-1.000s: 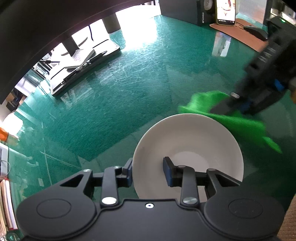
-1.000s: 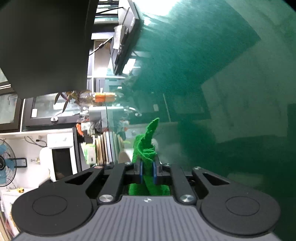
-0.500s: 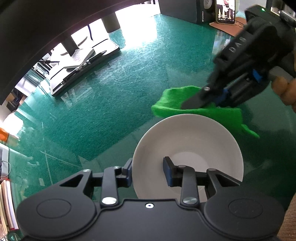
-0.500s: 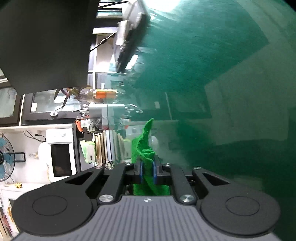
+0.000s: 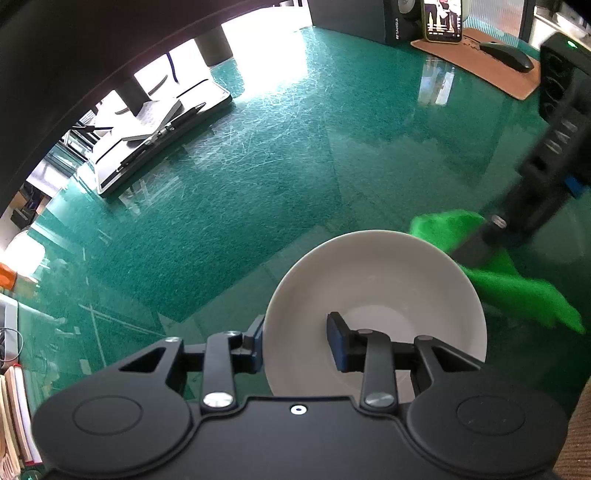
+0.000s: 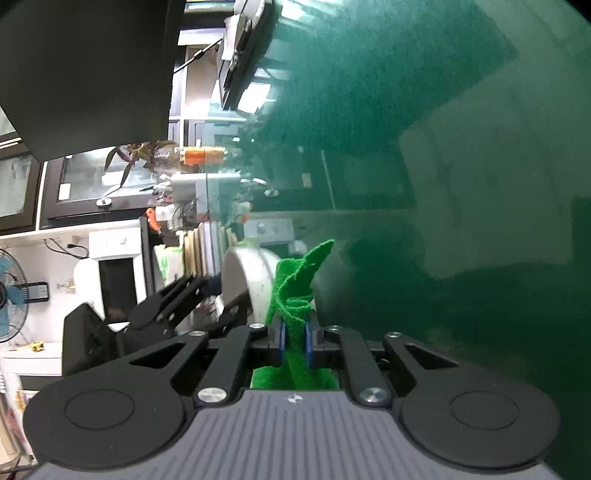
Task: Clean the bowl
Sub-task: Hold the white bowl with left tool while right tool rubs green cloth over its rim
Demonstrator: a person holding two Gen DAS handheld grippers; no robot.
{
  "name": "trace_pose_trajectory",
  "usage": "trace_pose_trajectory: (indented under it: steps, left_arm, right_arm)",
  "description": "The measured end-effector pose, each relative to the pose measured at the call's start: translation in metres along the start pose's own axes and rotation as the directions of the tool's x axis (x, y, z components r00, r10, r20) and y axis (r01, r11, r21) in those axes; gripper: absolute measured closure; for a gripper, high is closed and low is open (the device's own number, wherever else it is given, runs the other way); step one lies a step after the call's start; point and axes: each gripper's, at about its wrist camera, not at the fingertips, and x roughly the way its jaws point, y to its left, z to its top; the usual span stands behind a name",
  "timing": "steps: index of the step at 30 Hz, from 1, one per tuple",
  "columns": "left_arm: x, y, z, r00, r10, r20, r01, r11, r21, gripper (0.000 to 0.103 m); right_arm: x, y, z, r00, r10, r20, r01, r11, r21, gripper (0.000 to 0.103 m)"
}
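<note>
A white bowl (image 5: 373,280) rests on the green glass table (image 5: 240,184). My left gripper (image 5: 295,339) is shut on its near-left wall, one finger outside the rim and one inside. The bright green cloth (image 5: 517,291) lies against the bowl's far-right outer side, pinched in my right gripper (image 5: 491,236), which is blurred. In the right wrist view the cloth (image 6: 291,295) stands up between the shut blue pads of the right gripper (image 6: 294,339). Just left of it there are the bowl (image 6: 255,277) and the left gripper (image 6: 221,295).
A flat dark device with a notebook and pen (image 5: 162,129) lies at the far left of the table. At the far right are a phone (image 5: 441,20), a black box (image 5: 354,18), and a mouse (image 5: 506,55) on a brown mat (image 5: 491,77).
The right gripper swept the cloth left along the bowl's far rim, then back to its right side. The left gripper and bowl stayed put.
</note>
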Motion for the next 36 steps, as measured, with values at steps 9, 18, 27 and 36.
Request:
trace_pose_trajectory:
  steps: [9,18,27,36]
  left_arm:
    - [-0.001,-0.003,0.000,1.000,-0.002,0.000,0.002,1.000,0.007,0.069]
    - [-0.001,-0.005,0.001,1.000,-0.020,0.006,0.019,0.998,0.057,0.068]
    - [-0.001,-0.007,-0.001,1.000,-0.018,0.009,0.017,0.998,0.065,0.068]
    - [-0.003,-0.007,-0.002,1.000,-0.022,0.017,0.021,0.997,0.076,0.067]
  right_arm:
    - [0.026,0.016,0.023,1.000,0.022,0.015,-0.022,0.999,-0.037,0.091]
    - [-0.005,-0.006,-0.006,1.000,0.018,-0.024,-0.018,1.000,-0.003,0.092]
    - [0.027,0.019,0.026,1.000,0.031,0.001,-0.031,0.998,-0.063,0.091]
    - [0.003,0.006,0.008,0.999,0.045,0.003,-0.045,0.998,-0.032,0.090]
